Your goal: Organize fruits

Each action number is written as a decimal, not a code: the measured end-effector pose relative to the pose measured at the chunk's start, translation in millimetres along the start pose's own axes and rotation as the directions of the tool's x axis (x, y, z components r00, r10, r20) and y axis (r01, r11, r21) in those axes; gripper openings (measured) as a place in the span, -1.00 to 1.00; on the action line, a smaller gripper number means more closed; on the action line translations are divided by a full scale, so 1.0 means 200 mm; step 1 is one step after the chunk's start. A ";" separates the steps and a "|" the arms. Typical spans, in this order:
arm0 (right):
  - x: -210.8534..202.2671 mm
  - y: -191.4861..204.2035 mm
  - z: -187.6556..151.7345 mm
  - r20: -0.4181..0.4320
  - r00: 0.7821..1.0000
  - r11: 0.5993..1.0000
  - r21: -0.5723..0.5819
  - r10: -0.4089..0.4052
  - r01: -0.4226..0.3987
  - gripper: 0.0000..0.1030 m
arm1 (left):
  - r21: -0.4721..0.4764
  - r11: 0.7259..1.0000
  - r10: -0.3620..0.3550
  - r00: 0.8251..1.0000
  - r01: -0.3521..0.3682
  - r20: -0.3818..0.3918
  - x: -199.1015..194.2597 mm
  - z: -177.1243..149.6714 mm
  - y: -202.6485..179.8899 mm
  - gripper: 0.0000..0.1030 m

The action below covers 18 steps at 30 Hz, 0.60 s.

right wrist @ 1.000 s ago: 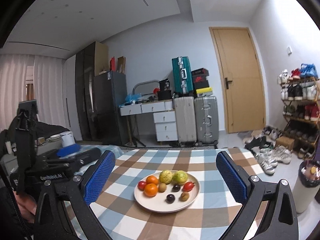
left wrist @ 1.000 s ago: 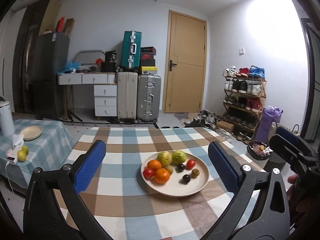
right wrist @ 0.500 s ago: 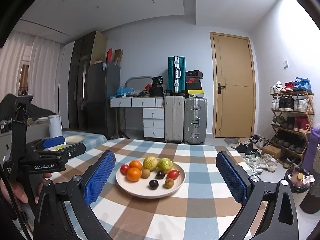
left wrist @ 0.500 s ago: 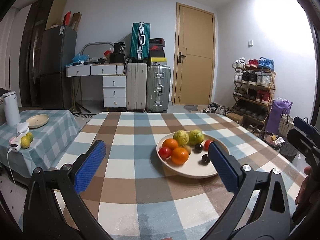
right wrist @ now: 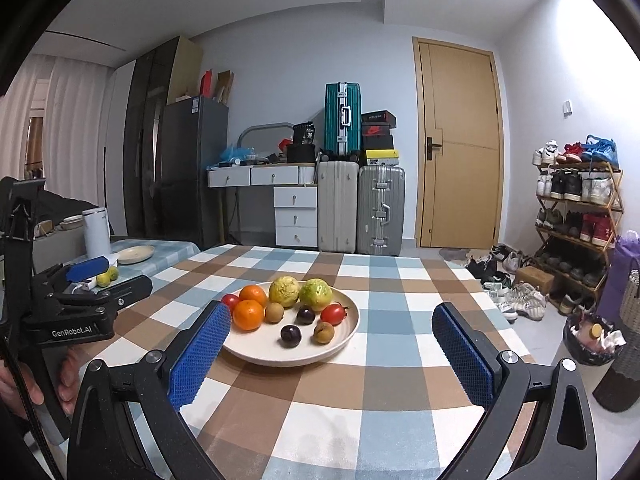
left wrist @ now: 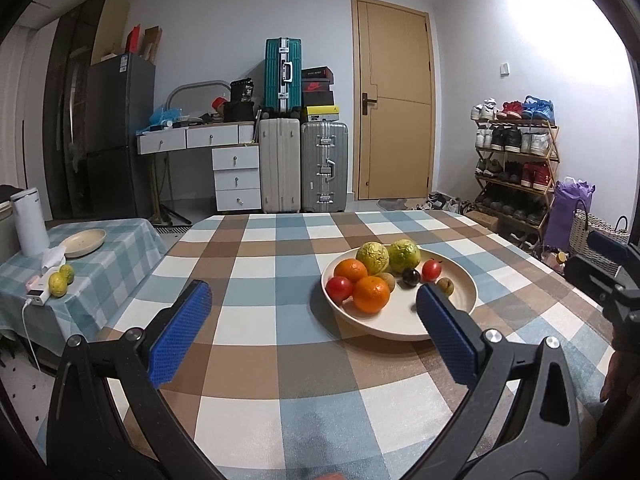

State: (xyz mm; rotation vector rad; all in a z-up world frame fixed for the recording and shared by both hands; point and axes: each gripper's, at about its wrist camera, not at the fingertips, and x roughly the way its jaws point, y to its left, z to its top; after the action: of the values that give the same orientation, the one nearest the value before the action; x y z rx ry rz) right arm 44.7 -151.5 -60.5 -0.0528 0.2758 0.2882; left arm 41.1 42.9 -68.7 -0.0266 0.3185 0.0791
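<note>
My left gripper (left wrist: 314, 320) is open wide, both blue pads apart, nothing btw them, and it points forward and slightly down. My right gripper (right wrist: 330, 344) is open wide too, pads spread, nothing held, approx level. In the right wrist view I see my left hand (right wrist: 24, 384) wrapped around the left gripper's black handle. In the left wrist view my right hand (left wrist: 620, 376) shows only partly at the edge, under the right gripper body.

Bare checked table (right wrist: 400, 364) on the near, left and right sides of the plate (right wrist: 344, 336): open passage. Fruit crowded along the plate's far-left half; near-right rim clear. Left gripper (left wrist: 316, 336) overlapping the plate's right edge in the left wrist view.
</note>
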 end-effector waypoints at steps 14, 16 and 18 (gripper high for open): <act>0.05 0.00 -0.01 -0.054 0.999 1.000 0.007 -0.003 0.003 1.00 | 0.002 1.000 -0.003 1.000 0.003 0.007 -0.01 -0.01 0.00 0.98; 0.05 0.00 -0.01 -0.054 0.999 1.000 0.006 -0.003 0.003 1.00 | 0.004 1.000 -0.003 1.000 0.003 0.008 -0.01 -0.01 0.00 0.98; 0.05 0.00 -0.01 -0.054 0.999 1.000 0.007 -0.003 0.003 1.00 | 0.002 1.000 -0.002 1.000 0.002 0.007 -0.01 -0.01 0.00 0.98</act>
State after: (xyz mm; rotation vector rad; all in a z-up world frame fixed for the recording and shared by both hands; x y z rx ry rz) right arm 52.7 -150.0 -65.6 -0.0544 0.3305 0.2829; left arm 38.1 42.8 -69.0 -0.0248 0.3112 0.0767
